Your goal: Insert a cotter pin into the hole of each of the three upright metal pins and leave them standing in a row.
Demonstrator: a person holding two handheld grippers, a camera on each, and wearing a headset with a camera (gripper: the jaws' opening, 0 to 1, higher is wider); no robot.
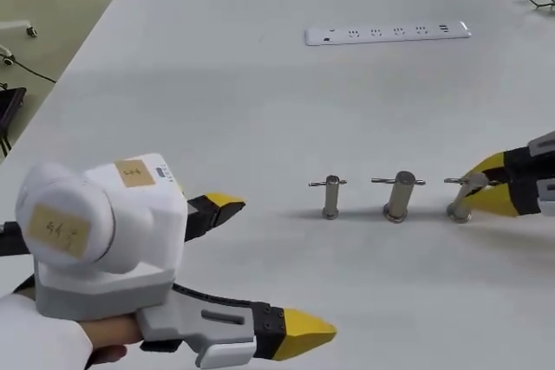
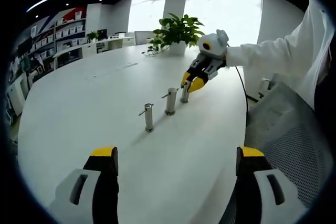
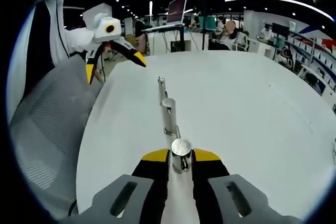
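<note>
Three upright metal pins stand in a row on the white table: the left pin [image 1: 331, 198], the middle pin [image 1: 400, 196] and the right pin [image 1: 462, 200], each with a thin cotter pin across its top. My right gripper [image 1: 475, 186] comes in from the right edge and is shut on the right pin, which leans slightly. In the right gripper view that pin's head [image 3: 181, 148] sits between the yellow tips. My left gripper [image 1: 269, 268] hovers open at the lower left, well away from the row, with nothing between its jaws [image 2: 177, 156].
A white power strip [image 1: 388, 33] lies at the back of the table. A potted plant [image 2: 176, 30] stands at the table's far end. A grey mesh chair [image 2: 286, 129] is beside the table edge near the person's white sleeve [image 2: 273, 56].
</note>
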